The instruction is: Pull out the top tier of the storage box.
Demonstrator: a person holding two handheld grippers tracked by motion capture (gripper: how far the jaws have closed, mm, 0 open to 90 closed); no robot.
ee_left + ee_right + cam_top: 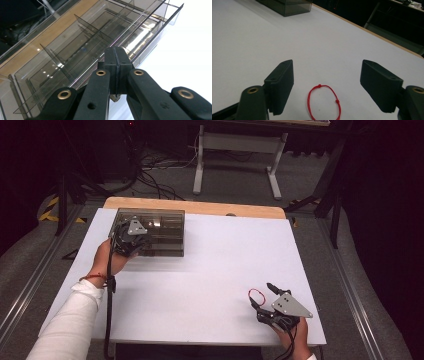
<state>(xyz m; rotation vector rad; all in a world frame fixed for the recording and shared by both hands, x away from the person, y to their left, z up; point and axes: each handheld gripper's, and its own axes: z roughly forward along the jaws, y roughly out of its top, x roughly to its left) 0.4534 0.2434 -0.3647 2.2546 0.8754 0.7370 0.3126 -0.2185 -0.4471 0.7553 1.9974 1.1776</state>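
Observation:
A smoky clear compartment box [162, 234] stands at the back left of the white table [210, 270]. My left gripper [134, 236] sits over the box's near left part. In the left gripper view its jaws [117, 66] are pressed together at the near wall of the box [75, 45], whose dividers run away from them. I cannot tell if a thin edge is caught between the pads. A red string loop [256, 295] lies flat at the front right. My right gripper [262, 296] stands open around it, and the loop [324, 102] lies between the pads [283, 85] without touching them.
The box's corner [287, 6] shows far off in the right gripper view. A wooden strip [200, 207] edges the table's back. Beyond it are a white metal stand [235, 150] and floor cables [155, 175]. The table's front edge runs just below the right hand.

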